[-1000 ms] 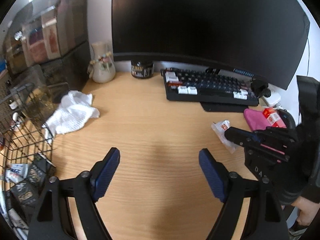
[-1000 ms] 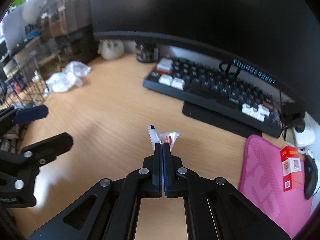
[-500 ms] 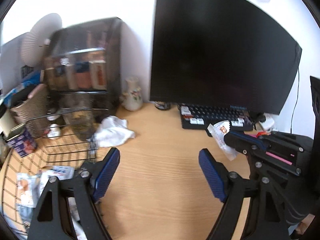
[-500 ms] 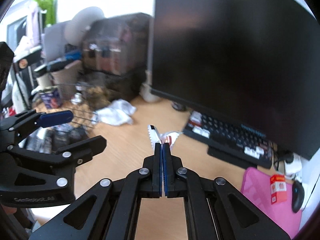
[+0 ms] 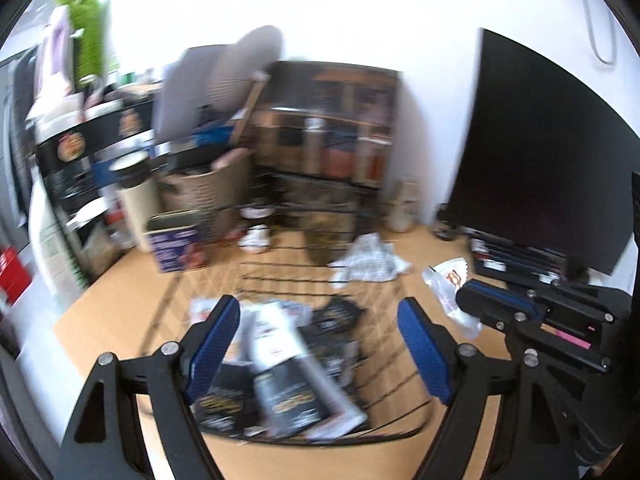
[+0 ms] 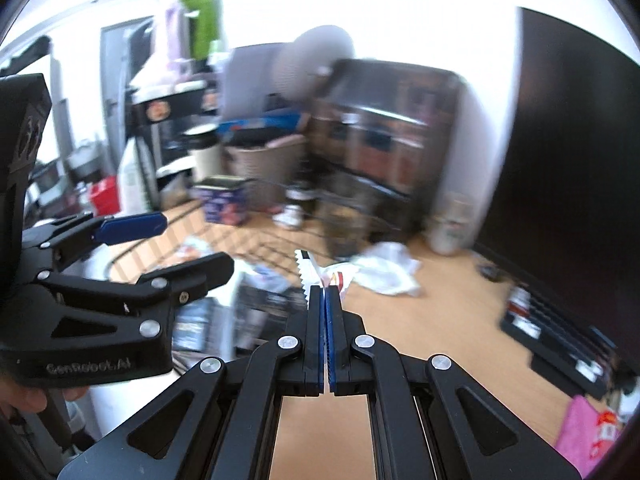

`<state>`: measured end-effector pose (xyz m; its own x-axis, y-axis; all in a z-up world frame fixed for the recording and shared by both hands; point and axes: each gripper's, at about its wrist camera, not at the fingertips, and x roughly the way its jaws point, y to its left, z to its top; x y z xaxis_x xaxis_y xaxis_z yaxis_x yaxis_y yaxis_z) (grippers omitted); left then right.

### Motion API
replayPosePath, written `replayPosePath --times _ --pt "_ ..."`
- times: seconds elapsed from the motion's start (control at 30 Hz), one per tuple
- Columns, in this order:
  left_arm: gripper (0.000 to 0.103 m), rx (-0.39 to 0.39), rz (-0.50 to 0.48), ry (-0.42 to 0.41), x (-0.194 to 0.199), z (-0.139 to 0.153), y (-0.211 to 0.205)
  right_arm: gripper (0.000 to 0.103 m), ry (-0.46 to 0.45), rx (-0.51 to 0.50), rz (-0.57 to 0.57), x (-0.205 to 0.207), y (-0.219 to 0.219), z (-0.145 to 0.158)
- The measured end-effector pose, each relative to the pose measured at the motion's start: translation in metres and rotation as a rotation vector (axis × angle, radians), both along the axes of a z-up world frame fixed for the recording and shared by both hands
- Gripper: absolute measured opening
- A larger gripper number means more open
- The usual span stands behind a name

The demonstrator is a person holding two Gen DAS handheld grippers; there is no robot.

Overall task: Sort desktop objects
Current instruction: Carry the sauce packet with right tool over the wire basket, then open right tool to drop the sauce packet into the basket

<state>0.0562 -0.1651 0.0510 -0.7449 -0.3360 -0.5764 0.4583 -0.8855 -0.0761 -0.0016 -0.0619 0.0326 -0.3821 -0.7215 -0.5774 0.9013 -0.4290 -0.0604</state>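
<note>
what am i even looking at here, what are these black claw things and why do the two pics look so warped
Those black claws are two hand-held grippers, one in each of a person's hands; there is no robot arm. Each carries a fisheye camera looking forward along its two fingers, which bends the picture, and the blur comes from movement.

The left wrist view shows the left gripper with its blue-padded jaws wide apart and holding nothing, above a black wire basket with dark and white packets in it. The right wrist view shows the right gripper shut on a small white wrapper with red print. Each gripper shows in the other's view.

On the wooden desk lie a crumpled white cloth, a dark keyboard below a large black monitor, and a pink mat.
</note>
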Motion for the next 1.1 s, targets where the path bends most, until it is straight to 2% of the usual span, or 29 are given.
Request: replayPosePath --times 0.3,0.8,0.87,0.93,1.0,1.1 --pt "0.083 0.007 0.105 -0.025 0.040 -0.012 -0.033 0.003 -0.021 0.002 0.108 0.034 -0.043 -0.011" --pt "0.083 0.019 0.122 -0.032 0.045 -0.018 -0.040 0.004 -0.033 0.020 0.085 0.030 -0.058 -0.019" --pt "0.083 0.022 0.124 -0.036 0.043 -0.019 -0.040 0.011 -0.022 0.036 0.069 0.030 -0.060 -0.021" --pt "0.083 0.021 0.127 -0.038 0.043 -0.019 -0.040 0.034 -0.026 0.040 0.064 0.029 -0.060 -0.022" --pt "0.083 0.021 0.133 -0.034 0.044 -0.018 -0.042 0.044 -0.036 0.028 0.043 0.024 -0.057 -0.021" --pt "0.083 0.026 0.137 -0.032 0.044 -0.016 -0.042 0.050 -0.048 0.012 0.040 0.021 -0.052 -0.018"
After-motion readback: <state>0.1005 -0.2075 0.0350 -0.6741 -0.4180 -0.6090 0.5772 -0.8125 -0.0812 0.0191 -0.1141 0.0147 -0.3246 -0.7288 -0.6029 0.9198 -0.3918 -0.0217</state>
